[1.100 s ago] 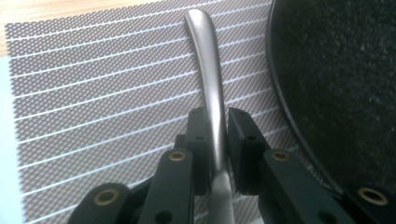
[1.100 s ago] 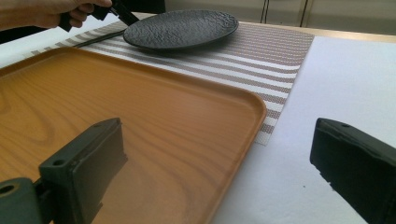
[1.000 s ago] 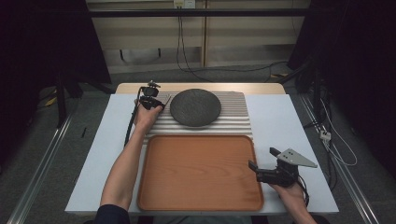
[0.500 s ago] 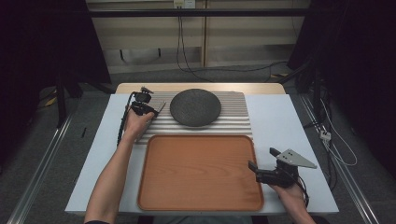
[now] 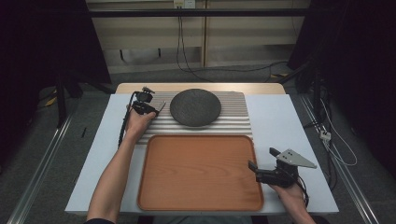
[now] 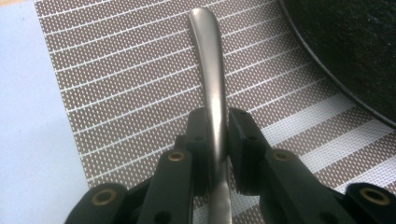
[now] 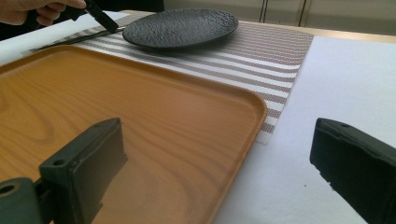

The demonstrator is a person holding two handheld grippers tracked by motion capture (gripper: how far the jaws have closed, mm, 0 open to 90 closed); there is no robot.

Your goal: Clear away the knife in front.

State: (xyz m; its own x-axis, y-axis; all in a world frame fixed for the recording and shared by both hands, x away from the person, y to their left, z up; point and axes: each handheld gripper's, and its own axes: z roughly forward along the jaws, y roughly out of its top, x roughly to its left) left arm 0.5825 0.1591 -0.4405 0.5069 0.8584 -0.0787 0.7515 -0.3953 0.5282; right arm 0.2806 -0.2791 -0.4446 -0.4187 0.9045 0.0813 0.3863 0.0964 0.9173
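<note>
My left gripper [image 5: 153, 107] [image 6: 215, 116] is shut on the handle of a silver metal utensil [image 6: 208, 60], held just over the left part of a brown-and-white striped placemat [image 5: 233, 123] [image 6: 126, 93]. The utensil's working end is hidden behind the jaws. A round black plate [image 5: 195, 107] [image 6: 355, 51] [image 7: 180, 27] lies on the mat just right of it. My right gripper [image 5: 263, 158] [image 7: 217, 140] rests open at the right edge of a wooden tray [image 5: 201, 172] [image 7: 140, 107], with nothing between its fingers. The right gripper view also catches the left gripper [image 7: 100, 18] beside the plate.
The tray lies on the near half of a white table [image 5: 289, 121], directly in front of the placemat. Bare table surface runs along both sides. Cables and dark stands sit on the floor beyond the far edge.
My left hand has drifted a little to the left and nearer along the placemat's left side, still gripping the utensil. The right hand has stayed put.
</note>
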